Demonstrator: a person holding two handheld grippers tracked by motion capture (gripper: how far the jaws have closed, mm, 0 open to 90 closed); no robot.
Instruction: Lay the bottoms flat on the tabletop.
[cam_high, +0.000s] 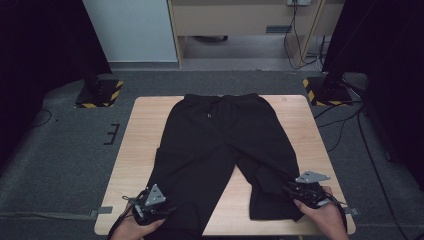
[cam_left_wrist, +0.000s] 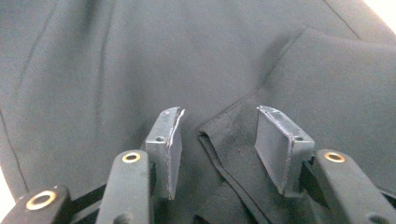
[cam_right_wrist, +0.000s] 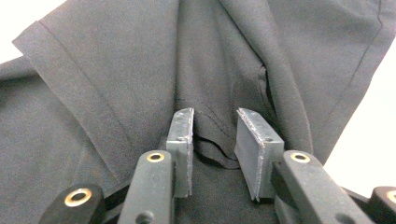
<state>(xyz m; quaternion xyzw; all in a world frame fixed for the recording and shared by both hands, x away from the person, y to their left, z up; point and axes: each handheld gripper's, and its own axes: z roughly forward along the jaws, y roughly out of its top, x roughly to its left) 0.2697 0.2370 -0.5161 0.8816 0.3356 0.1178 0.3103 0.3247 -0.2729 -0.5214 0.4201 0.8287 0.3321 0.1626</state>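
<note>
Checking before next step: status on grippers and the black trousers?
Left gripper open, hem fold between its jaws, unpinched. Right gripper open, a hem fold in its gap. Black trousers flat on the table, waistband far. Nothing in the way.

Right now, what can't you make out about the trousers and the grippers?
- High view: left trouser leg hem, cut off by the bottom edge.
- High view: fingers of the left gripper and right gripper, dark against the cloth.
- Right gripper view: whether the pads pinch the fabric fold.
</note>
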